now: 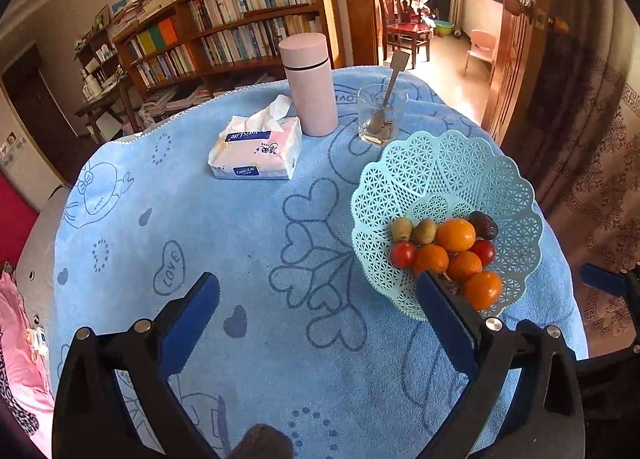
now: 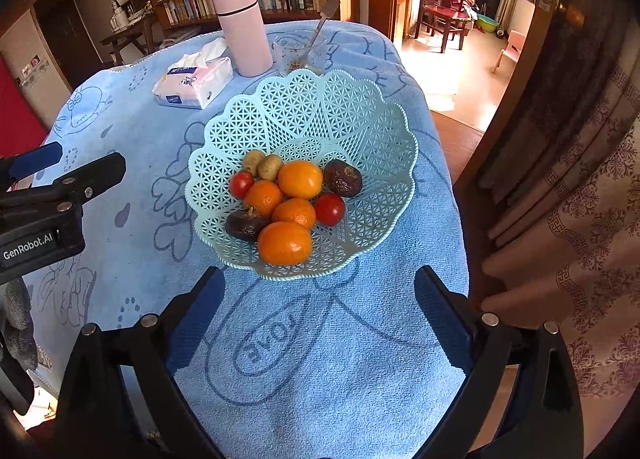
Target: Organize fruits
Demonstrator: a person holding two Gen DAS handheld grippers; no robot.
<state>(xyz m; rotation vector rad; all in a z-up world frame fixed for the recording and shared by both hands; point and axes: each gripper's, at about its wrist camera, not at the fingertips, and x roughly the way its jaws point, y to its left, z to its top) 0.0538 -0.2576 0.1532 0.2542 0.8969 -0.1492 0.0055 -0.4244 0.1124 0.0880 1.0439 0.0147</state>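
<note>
A light blue lattice basket (image 2: 360,131) (image 1: 460,167) sits on the blue towel-covered table. It holds several oranges (image 2: 300,179) (image 1: 455,235), two red tomatoes (image 2: 330,209), two small green-brown fruits (image 2: 270,167) and two dark wrinkled fruits (image 2: 343,178). My left gripper (image 1: 318,289) is open and empty, over the towel left of the basket; its right finger overlaps the basket's near edge. My right gripper (image 2: 320,285) is open and empty, just in front of the basket. The left gripper shows at the left edge of the right wrist view (image 2: 60,187).
A pink flask (image 1: 309,85), a tissue pack (image 1: 256,151) and a glass with a spoon (image 1: 380,115) stand at the far side of the table. A bookshelf is behind; a curtain and a doorway are on the right.
</note>
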